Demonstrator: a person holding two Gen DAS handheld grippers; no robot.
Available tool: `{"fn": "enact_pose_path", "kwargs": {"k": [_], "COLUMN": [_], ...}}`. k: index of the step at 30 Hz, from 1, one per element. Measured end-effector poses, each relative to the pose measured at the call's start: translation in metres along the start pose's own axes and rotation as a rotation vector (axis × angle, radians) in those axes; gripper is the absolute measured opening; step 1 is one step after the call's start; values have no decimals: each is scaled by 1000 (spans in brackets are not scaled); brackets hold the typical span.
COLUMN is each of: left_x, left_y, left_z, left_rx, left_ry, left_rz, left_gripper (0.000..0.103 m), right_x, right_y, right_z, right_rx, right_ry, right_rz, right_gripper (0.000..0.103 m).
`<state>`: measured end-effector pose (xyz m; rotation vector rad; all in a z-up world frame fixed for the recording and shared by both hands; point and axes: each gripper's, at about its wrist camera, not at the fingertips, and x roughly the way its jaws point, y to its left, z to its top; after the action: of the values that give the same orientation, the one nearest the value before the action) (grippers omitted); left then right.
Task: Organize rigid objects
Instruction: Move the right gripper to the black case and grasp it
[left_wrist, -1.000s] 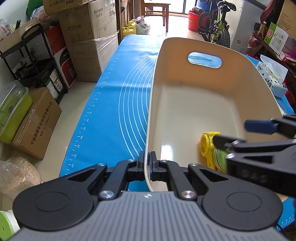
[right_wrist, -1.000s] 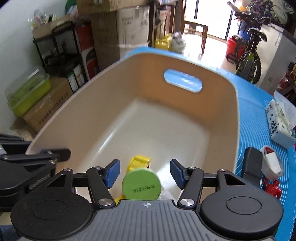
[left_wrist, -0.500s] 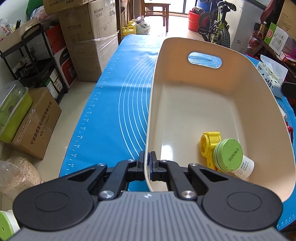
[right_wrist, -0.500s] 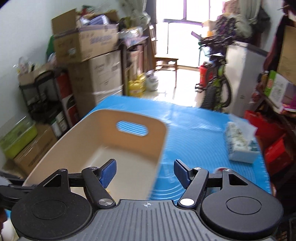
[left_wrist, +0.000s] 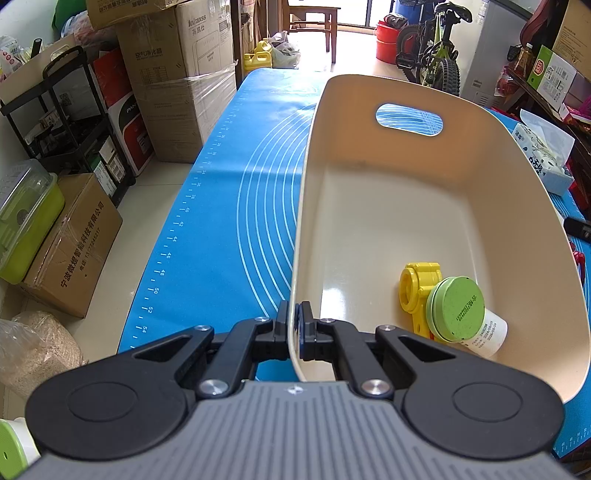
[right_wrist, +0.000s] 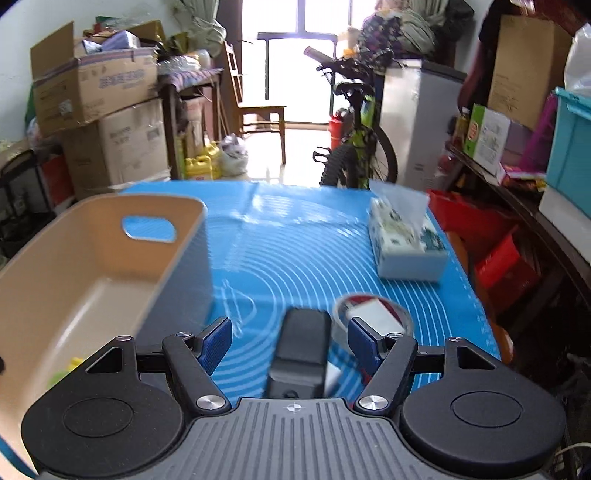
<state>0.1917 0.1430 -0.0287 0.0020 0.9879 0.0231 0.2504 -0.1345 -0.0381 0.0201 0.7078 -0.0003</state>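
Note:
My left gripper (left_wrist: 295, 328) is shut on the near rim of the beige bin (left_wrist: 498, 166) and holds it. Inside the bin a white jar with a green lid (left_wrist: 458, 314) lies against a yellow plastic toy (left_wrist: 419, 288). To the right of the bin (right_wrist: 92, 258), my right gripper (right_wrist: 291, 343) is open above the blue mat (right_wrist: 295, 251). A black oblong object (right_wrist: 303, 343) stands on the mat, in line with the gap between the blue pads (right_wrist: 218, 343); neither pad touches it. Just beyond the right pad is a clear round cup (right_wrist: 369, 308) with a white and red item inside.
A tissue box (right_wrist: 406, 240) sits at the far right of the mat. Cardboard boxes (left_wrist: 177, 85), a black shelf cart and a green-lidded container crowd the floor on the left. A bicycle (right_wrist: 354, 147) and a chair stand beyond the table's far end.
My right gripper left the green-lidded jar in the bin, pulled out and swung right over the mat to the black object. The left gripper kept its grip on the rim.

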Motion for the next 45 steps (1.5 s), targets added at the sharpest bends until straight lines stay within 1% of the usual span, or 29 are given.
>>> {"fn": "enact_pose_path", "kwargs": {"k": [4, 7, 15, 19, 22, 23, 24, 28, 36, 37, 39, 40, 42, 45], "left_x": [0, 0, 0, 0, 0, 0, 0, 0, 0, 0, 0, 0, 0, 0], "left_y": [-1, 0, 0, 0, -1, -1, -1, -1, -1, -1, -1, -1, -1, -1], "left_z": [0, 0, 0, 0, 0, 0, 0, 0, 0, 0, 0, 0, 0, 0], "left_rx": [0, 1, 3, 7, 6, 6, 7, 8, 8, 8, 8, 7, 7, 8], "left_ry": [0, 0, -1, -1, -1, 0, -1, -1, -1, -1, -1, -1, -1, -1], "left_rz": [0, 1, 2, 4, 4, 3, 4, 5, 4, 5, 5, 5, 4, 5], "left_gripper": [6, 6, 6, 6, 6, 6, 6, 6, 6, 6, 6, 6, 6, 6], "right_x": [16, 24, 45, 51, 50, 49, 48, 48, 51, 51, 54, 55, 51, 49], "right_y": [-3, 2, 11, 12, 17, 19, 21, 26, 25, 25, 25, 25, 24, 21], "right_z": [-14, -23, -36, -41, -47, -48, -49, -51, -48, -48, -49, -50, -52, -54], "right_rx": [3, -25, -37, -45, -80, -91, -101, -128, -114, -114, -129, -132, -124, -101], "right_ry": [24, 31, 40, 27, 1, -14, -19, -29, -24, -25, -19, -18, -48, -60], "right_rz": [-10, -28, -74, -79, -87, -82, -82, -98, -99, -101, -116, -119, -119, -115], "right_gripper": [75, 75, 74, 70, 66, 62, 55, 55, 56, 57, 63, 63, 53, 53]}}
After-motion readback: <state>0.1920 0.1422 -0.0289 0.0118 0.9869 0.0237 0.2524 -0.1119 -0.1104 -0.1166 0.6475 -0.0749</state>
